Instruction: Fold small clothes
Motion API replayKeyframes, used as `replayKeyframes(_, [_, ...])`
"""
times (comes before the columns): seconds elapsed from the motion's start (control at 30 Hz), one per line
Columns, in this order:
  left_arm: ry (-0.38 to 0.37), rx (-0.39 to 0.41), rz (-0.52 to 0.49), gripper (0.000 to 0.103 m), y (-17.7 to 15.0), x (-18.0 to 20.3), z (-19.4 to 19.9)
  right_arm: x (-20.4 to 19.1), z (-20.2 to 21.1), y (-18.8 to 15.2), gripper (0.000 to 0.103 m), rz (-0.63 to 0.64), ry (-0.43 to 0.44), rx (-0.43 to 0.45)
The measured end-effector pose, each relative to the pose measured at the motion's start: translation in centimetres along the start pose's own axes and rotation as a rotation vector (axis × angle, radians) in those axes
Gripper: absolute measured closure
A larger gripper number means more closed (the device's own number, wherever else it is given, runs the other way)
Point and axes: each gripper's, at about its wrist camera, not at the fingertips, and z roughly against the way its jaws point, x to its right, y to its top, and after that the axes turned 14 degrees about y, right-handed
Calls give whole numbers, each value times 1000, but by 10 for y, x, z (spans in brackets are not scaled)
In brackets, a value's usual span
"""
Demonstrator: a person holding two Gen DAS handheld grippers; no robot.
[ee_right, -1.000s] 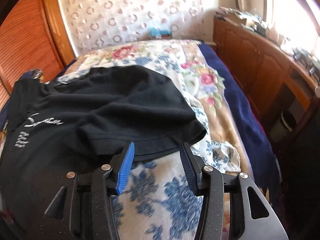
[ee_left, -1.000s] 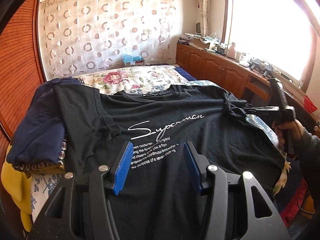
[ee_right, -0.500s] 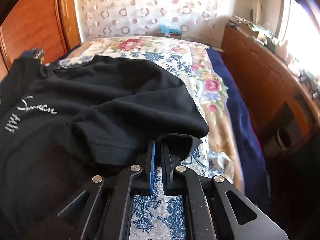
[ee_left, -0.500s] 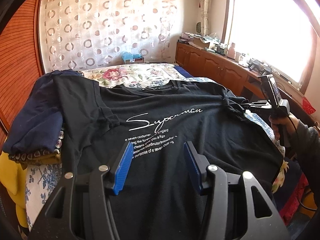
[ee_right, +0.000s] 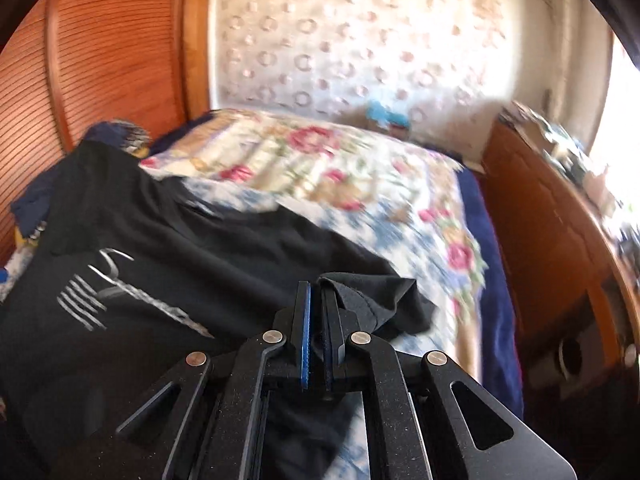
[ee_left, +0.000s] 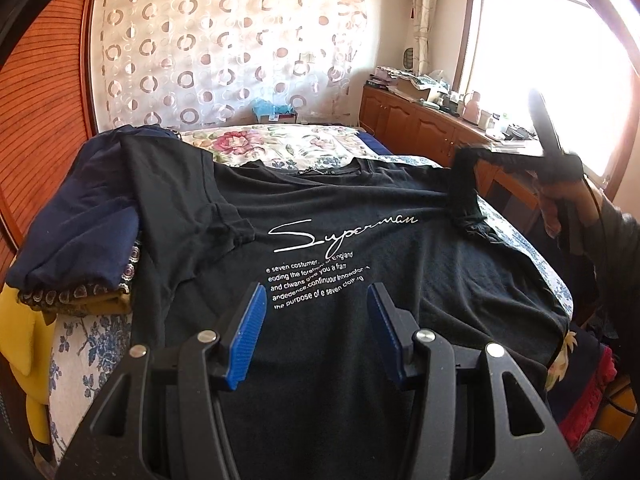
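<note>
A black T-shirt [ee_left: 320,248] with white script lettering lies spread on a floral bedspread [ee_left: 280,144], the left gripper [ee_left: 316,320] hovering open above its hem while the right gripper [ee_left: 472,152] lifts one sleeve [ee_left: 464,192] at right.

Both wrist views look down—sharing the bed [ee_left: 288,144].

Right gripper [ee_right: 317,296] clamped tight and raised, left gripper [ee_left: 316,300] half-spread, angled downward, nothing between its pads
</note>
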Motion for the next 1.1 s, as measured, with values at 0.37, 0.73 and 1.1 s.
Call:
replayKeyframes(0.37, [1, -10, 17, 52, -5, -8, -2, -33, -25, 24, 58, 31, 67, 10])
replayKeyframes(0.73, [-4, -12, 25, 52, -6, -7, -2, -11, -30, -61, 58, -143, 74, -121])
replayKeyframes(1.1, [1, -15, 21, 52, -6, -5, -2, -5, -41, -68, 76, -236, 108, -111])
